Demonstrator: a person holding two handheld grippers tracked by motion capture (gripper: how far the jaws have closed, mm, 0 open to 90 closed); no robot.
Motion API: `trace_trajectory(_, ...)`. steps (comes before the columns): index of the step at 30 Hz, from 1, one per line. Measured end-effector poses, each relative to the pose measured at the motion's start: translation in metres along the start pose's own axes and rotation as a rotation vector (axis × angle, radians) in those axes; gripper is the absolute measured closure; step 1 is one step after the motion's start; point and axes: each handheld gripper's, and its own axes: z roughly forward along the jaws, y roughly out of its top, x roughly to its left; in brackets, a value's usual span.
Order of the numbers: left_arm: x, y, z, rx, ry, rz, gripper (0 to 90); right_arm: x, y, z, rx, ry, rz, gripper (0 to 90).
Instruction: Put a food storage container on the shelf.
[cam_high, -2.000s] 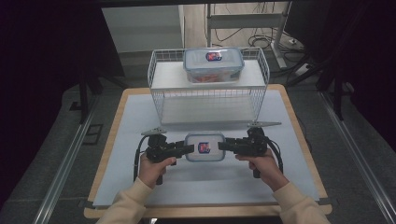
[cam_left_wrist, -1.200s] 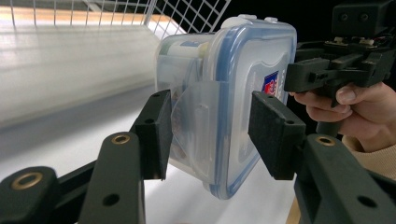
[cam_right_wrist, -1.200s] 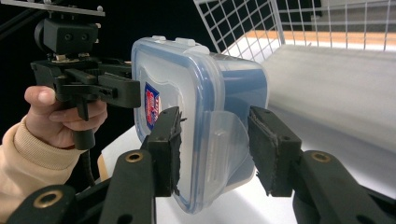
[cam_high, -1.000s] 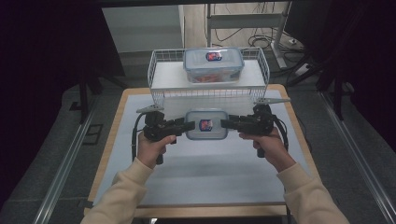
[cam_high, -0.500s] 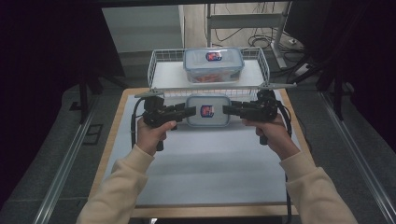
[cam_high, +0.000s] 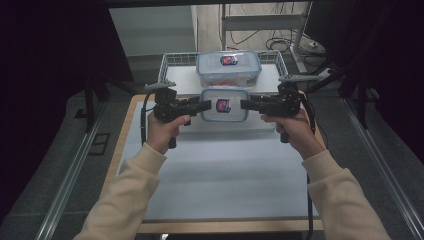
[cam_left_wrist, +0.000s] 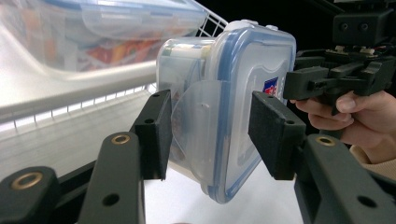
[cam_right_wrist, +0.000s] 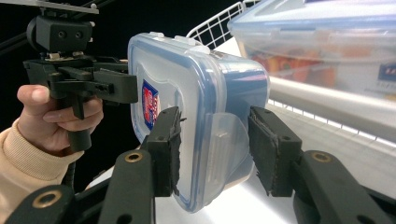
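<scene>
Above table (cam_high: 220, 165), just before wire basket (cam_high: 172, 62): small lidded container (cam_high: 224, 104) aloft, clamped at both ends by left gripper (cam_high: 206, 105) and right gripper (cam_high: 245, 104). Contents blurred behind plastic. Larger container (cam_high: 228, 67) in basket, label unreadable.

A red-and-blue sticker marks the lid of the held container (cam_high: 224, 105), its lettering too small to read. A like sticker on the larger container (cam_high: 228, 67) in the wire basket (cam_high: 172, 62) is equally illegible.
</scene>
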Motion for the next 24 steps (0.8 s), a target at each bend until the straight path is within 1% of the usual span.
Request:
trace_trajectory(7,0.0,0.013,0.002,0.001,0.01,0.014,50.8,-0.003,0.011,0.0,0.001,-0.009,-0.003,54.9)
trace_trajectory(24,0.001,0.047,0.009,-0.017,0.006,0.04,50.8,-0.01,0.044,-0.005,-0.017,-0.017,-0.03,54.9)
